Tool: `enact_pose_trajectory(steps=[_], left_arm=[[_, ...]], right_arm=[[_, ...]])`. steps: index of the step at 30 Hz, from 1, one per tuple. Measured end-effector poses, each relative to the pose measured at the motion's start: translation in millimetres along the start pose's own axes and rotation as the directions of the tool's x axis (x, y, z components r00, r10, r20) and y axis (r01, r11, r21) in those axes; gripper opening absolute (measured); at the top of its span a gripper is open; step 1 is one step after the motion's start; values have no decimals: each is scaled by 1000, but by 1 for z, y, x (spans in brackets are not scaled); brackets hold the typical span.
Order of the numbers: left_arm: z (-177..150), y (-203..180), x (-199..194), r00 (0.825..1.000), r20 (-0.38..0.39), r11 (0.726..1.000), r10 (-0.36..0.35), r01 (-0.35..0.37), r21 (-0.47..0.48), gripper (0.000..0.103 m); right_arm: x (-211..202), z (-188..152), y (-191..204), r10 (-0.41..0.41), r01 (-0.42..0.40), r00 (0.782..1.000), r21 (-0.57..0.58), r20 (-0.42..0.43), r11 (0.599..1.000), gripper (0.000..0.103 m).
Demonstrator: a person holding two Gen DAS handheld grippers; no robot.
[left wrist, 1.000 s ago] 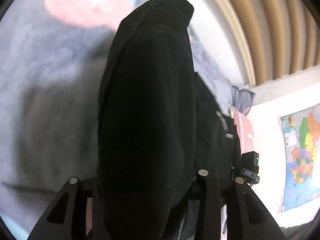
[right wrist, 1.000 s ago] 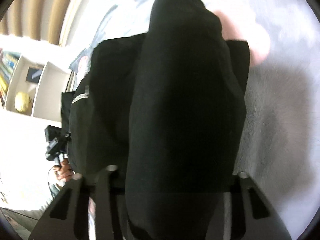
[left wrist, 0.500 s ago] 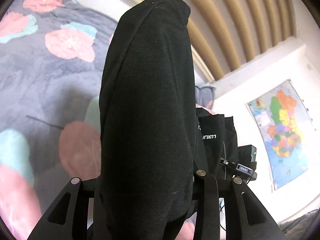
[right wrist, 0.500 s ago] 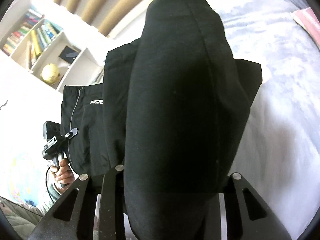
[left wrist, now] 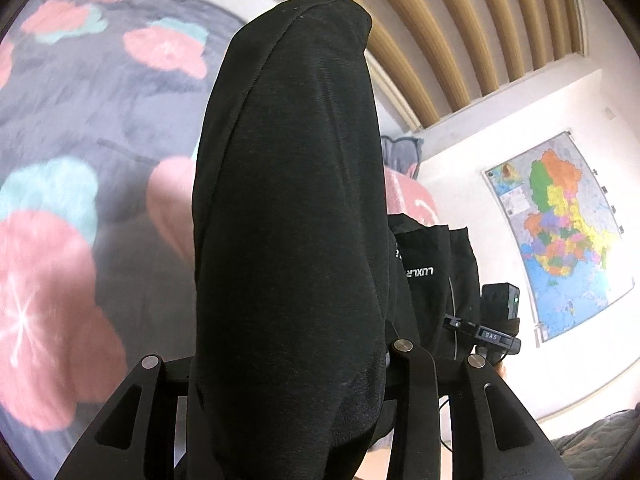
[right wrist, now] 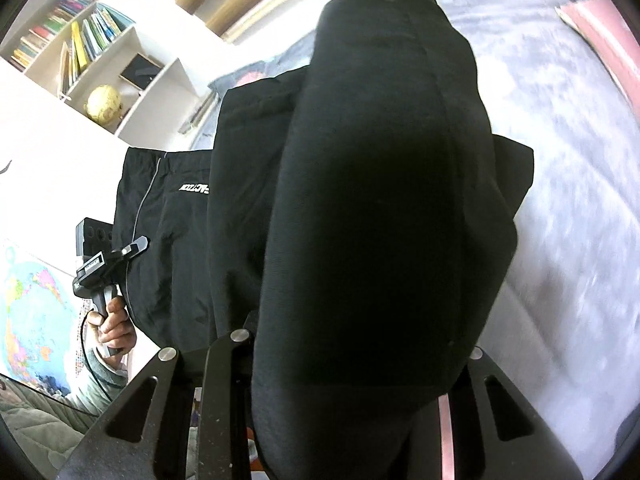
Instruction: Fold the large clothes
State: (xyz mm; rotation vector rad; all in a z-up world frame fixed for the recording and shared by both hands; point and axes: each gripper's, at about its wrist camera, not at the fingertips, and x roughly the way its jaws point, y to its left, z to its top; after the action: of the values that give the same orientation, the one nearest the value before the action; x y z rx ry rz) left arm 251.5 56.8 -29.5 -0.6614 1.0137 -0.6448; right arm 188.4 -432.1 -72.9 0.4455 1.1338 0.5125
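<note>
Left wrist view is filled at its centre by the black garment (left wrist: 288, 220), hanging between both grippers above the flowered bed cover (left wrist: 80, 128) at left. A map (left wrist: 560, 236) hangs on the right wall. The left gripper (left wrist: 288, 364) seems clamped on the cloth, fingertips hidden; the right gripper (right wrist: 360, 344) looks likewise clamped.

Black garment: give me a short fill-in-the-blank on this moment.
1. The garment held by the left gripper is ____ in colour.
2. The blanket shows pink and teal ____.
3. On the wall hangs a ____.
4. On the shelf beside the books sits a ____.

Missing: black; flowers; map; globe
</note>
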Motion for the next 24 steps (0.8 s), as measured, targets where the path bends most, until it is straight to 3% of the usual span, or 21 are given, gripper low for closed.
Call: enact_pose_trajectory(steps=[6, 9, 13, 17, 20, 24], left_arm=[[-35, 50, 23, 998, -63, 997, 15, -19, -70, 41], [-49, 78, 36, 997, -70, 998, 23, -27, -61, 42], [-59, 126, 39, 999, -9, 993, -53, 52, -108, 46], [-74, 169, 47, 997, 21, 990, -72, 74, -122, 61], [-82, 181, 44, 988, 72, 983, -133, 141, -115, 61], [-92, 182, 31, 986, 118, 985, -120, 133, -107, 63]], right_arm=[[12, -9, -17, -14, 17, 997, 46, -72, 999, 36], [30, -13, -22, -59, 61, 994, 23, -87, 998, 37], [29, -26, -45, -58, 59, 998, 14, -9, 998, 40], [44, -34, -49, -86, 86, 996, 3, 30, 996, 48], [51, -41, -52, -69, 68, 994, 11, 83, 998, 55], [46, -60, -63, -101, 85, 982, 108, 157, 990, 66]])
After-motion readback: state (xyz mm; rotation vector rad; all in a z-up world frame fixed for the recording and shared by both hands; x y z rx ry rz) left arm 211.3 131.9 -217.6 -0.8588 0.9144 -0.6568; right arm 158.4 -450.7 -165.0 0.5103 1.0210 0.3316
